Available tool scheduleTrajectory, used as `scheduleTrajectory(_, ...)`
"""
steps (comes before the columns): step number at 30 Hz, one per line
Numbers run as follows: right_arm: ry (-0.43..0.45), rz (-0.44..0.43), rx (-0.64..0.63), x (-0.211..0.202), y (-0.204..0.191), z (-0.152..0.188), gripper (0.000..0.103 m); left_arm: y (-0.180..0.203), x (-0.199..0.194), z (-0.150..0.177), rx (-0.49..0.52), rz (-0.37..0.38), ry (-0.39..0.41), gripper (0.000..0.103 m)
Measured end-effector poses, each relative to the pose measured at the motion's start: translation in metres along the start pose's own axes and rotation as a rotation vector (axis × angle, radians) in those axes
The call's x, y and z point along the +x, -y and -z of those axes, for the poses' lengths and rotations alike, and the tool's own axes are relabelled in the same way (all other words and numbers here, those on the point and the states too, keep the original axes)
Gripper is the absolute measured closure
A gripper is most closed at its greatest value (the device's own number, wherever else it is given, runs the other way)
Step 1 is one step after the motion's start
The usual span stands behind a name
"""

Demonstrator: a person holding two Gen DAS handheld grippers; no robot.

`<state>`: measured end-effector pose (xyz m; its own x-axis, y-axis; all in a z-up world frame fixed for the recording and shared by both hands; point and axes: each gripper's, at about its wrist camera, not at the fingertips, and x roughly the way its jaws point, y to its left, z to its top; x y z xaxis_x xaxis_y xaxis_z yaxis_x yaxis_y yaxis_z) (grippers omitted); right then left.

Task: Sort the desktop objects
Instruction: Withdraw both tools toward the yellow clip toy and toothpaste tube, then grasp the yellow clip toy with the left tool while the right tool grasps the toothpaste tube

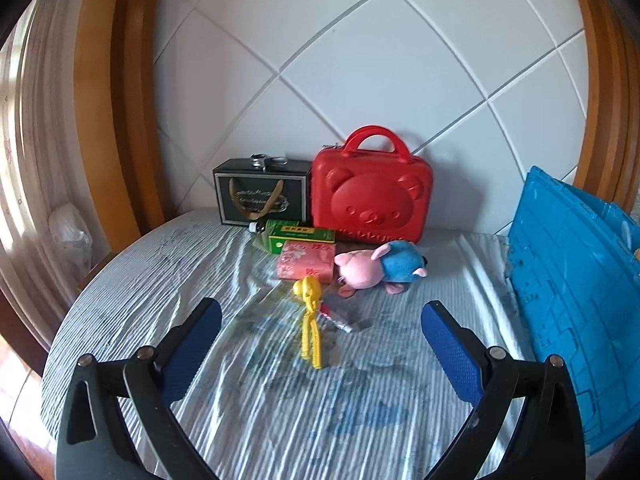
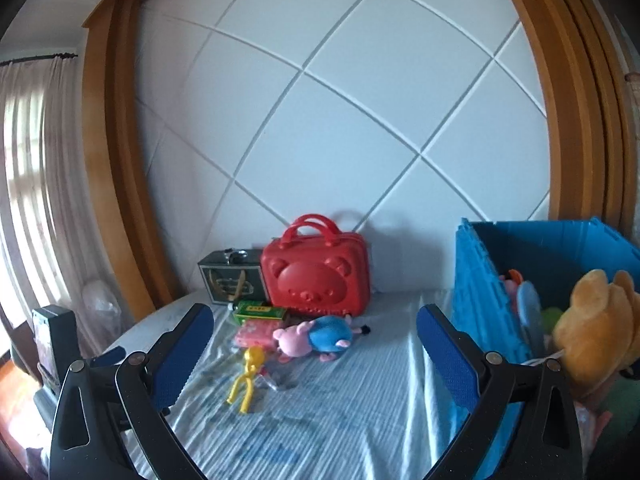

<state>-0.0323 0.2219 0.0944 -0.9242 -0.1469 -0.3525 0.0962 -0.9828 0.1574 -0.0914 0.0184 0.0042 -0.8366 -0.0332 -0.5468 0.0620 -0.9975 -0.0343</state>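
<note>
Sorting looks partly done: soft toys (image 2: 596, 320) already fill the blue crate (image 2: 480, 304). A pig plush (image 1: 380, 268), yellow figure (image 1: 309, 316) and small boxes (image 1: 306, 258) remain on the bench (image 1: 140, 280). The left tool (image 1: 320, 332) and right tool (image 2: 316, 336) are both wide open, holding nothing.

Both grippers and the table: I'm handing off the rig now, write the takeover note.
Left gripper: open, empty, above the cloth.
Right gripper: open, empty.
Blue crate on the right holds an orange plush and other toys, so some sorting looks done.
On the table: yellow figure toy, pig plush, pink packet, green box, red bear case, black gift box.
Yellow figure lies nearest.
</note>
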Motion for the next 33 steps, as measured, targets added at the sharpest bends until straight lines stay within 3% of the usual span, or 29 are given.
scheduleTrajectory(3, -0.128, -0.047, -0.004, 0.049, -0.014, 0.018, 0.0, -0.023, 0.022, 0.005, -0.009, -0.036, -0.039, 0.002)
scheduleTrajectory(9, -0.27, -0.005, -0.072, 0.121, -0.031, 0.055, 0.0, -0.058, 0.076, 0.02, -0.052, -0.055, -0.146, 0.002)
scheduleTrajectory(20, -0.458, 0.043, -0.055, 0.241, 0.001, 0.1, 0.0, -0.047, 0.199, 0.031, -0.001, -0.037, -0.281, 0.002)
scheduleTrajectory(23, -0.498, 0.06, -0.041, 0.273, 0.014, 0.114, 0.0, -0.036, 0.239, 0.036, 0.025, -0.022, -0.334, 0.01)
scheduleTrajectory(26, -0.539, 0.074, -0.025, 0.301, 0.025, 0.127, 0.0, -0.024, 0.278, 0.042, 0.044, 0.009, -0.376, 0.012)
scheduleTrajectory(28, -0.562, 0.078, -0.02, 0.315, 0.029, 0.135, 0.0, -0.017, 0.301, 0.045, 0.058, 0.02, -0.402, 0.023)
scheduleTrajectory(32, -0.596, 0.062, -0.011, 0.339, 0.03, 0.146, 0.0, -0.014, 0.34, 0.055, 0.074, -0.003, -0.454, 0.032)
scheduleTrajectory(33, -0.607, 0.044, -0.009, 0.344, 0.028, 0.148, 0.0, -0.016, 0.344, 0.057, 0.072, 0.002, -0.457, 0.039)
